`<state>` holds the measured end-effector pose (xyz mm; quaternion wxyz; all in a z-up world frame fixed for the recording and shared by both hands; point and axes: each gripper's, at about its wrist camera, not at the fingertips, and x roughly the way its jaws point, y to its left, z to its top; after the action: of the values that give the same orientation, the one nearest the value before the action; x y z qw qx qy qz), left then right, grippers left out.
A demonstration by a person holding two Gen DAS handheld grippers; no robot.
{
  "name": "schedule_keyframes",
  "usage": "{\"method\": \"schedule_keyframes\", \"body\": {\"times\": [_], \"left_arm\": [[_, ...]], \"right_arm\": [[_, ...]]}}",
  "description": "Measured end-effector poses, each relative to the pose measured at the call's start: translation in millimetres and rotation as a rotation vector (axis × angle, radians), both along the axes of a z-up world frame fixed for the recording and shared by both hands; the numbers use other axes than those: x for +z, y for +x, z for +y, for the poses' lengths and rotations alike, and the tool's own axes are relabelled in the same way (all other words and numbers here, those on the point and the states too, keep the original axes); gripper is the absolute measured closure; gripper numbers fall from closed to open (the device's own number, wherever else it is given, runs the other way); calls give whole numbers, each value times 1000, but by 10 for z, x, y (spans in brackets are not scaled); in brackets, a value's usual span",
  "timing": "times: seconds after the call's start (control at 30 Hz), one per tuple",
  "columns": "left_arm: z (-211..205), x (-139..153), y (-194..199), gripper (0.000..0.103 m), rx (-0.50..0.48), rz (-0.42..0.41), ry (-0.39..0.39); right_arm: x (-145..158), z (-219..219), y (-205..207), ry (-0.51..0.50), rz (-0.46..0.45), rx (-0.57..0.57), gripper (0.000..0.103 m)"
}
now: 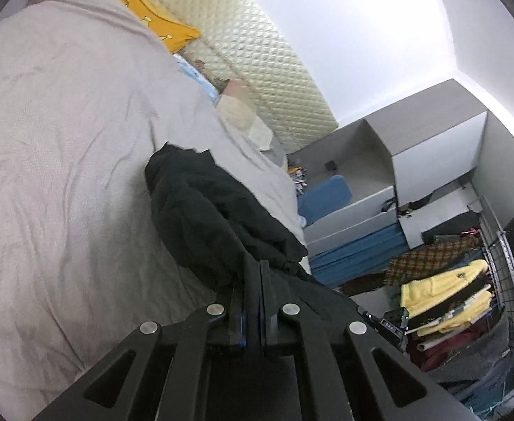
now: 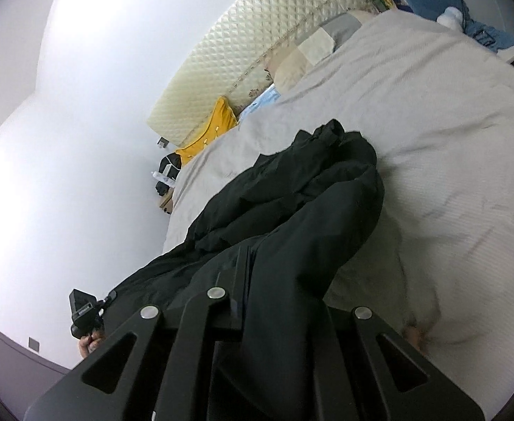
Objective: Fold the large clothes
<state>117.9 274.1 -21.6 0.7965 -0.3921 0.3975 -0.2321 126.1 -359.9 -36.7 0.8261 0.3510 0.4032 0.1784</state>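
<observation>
One black garment, one bed, one quilted headboard, two claws.

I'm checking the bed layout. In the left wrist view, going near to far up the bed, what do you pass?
Left gripper shut on the black garment → bare grey bedspread → yellow cushion at the quilted headboard.

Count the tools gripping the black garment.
2. The left tool is shut on one part of the black garment; the right tool is shut on another part, cloth draped over one finger. No other tool shows.
</observation>
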Motion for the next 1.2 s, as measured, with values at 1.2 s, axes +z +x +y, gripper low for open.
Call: {"method": "schedule_keyframes", "body": {"times": [1.2], "left_arm": [[-620,-703,3133,97,131,327,398]], "right_arm": [[-1210,-641,2752,70,341,-187,94]]}}
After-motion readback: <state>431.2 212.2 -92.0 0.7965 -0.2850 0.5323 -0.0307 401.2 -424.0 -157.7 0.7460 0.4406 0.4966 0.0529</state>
